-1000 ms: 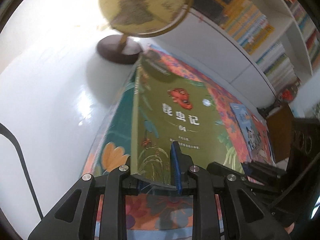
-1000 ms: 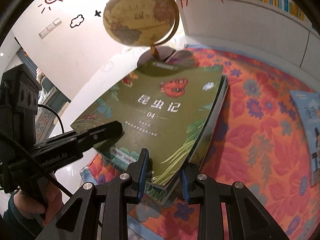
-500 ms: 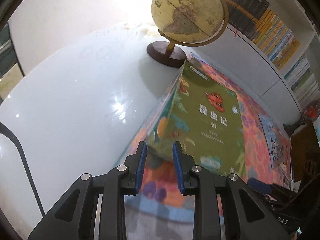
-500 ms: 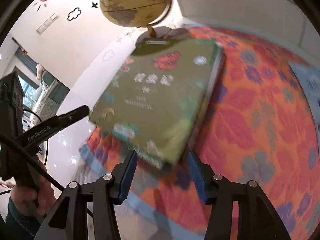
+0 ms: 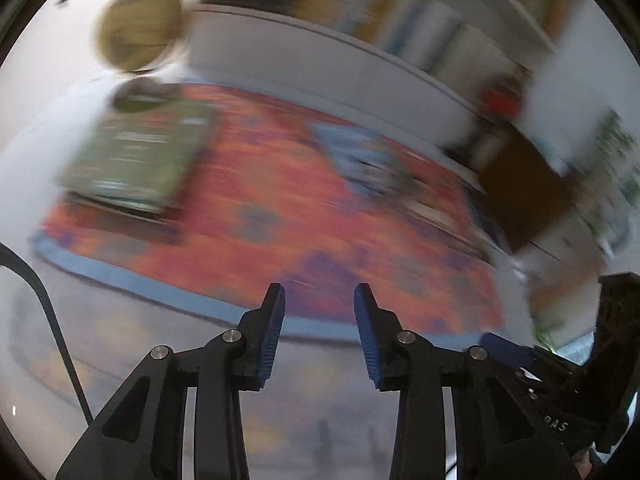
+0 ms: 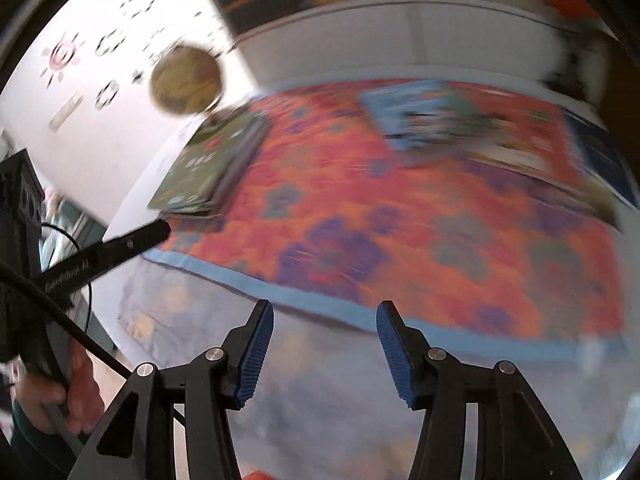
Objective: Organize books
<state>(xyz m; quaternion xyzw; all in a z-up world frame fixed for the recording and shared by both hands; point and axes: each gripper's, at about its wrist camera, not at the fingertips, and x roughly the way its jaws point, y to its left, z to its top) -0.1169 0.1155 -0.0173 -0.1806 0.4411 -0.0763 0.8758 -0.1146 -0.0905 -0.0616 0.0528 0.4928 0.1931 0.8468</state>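
A stack of books with a green cover on top (image 5: 140, 156) lies at the left end of an orange flowered cloth (image 5: 280, 208), near a globe (image 5: 138, 32). It also shows in the right wrist view (image 6: 208, 168). A blue book (image 5: 360, 156) lies on other books further right; it shows in the right wrist view too (image 6: 432, 116). My left gripper (image 5: 319, 330) is open and empty, back from the cloth's near edge. My right gripper (image 6: 325, 354) is open and empty, also back from the cloth (image 6: 400, 208). Both views are blurred.
The globe (image 6: 186, 80) stands behind the green stack. A white bookshelf (image 5: 400, 20) with many books runs along the back. A brown box-like object (image 5: 516, 196) stands at the right. The white table (image 5: 120, 360) extends around the cloth. The left gripper's finger (image 6: 112, 252) shows at the right wrist view's left.
Both grippers have let go of the green stack, opened and pulled back from it. Both views have swung right, bringing the blue book into view.
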